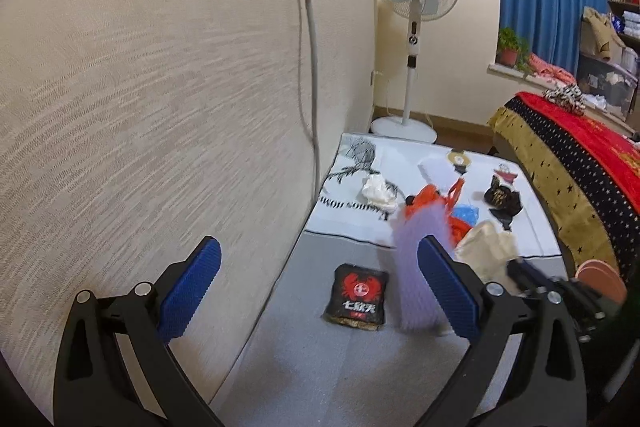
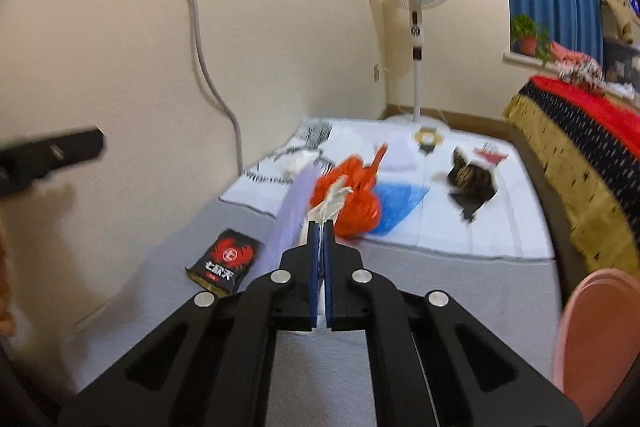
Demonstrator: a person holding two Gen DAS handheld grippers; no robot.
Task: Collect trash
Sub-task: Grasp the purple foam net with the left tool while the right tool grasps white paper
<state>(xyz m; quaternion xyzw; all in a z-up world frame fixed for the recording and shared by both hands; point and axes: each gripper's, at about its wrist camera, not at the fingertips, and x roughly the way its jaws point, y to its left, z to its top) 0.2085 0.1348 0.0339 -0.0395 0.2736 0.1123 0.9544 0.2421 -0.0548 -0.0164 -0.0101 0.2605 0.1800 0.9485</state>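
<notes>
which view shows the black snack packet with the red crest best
The left wrist view. There the black snack packet lies face-up on the grey floor between the open left gripper fingers, logo sharp and unobstructed. The right wrist view shows it smaller, skewed and off to the left.

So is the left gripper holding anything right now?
No, the left gripper stands wide open with nothing between its pads, above the black packet on the floor.

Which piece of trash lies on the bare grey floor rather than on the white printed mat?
The black packet with the red emblem; the white crumpled tissue, orange bag and dark wrapper are over the mat.
</notes>
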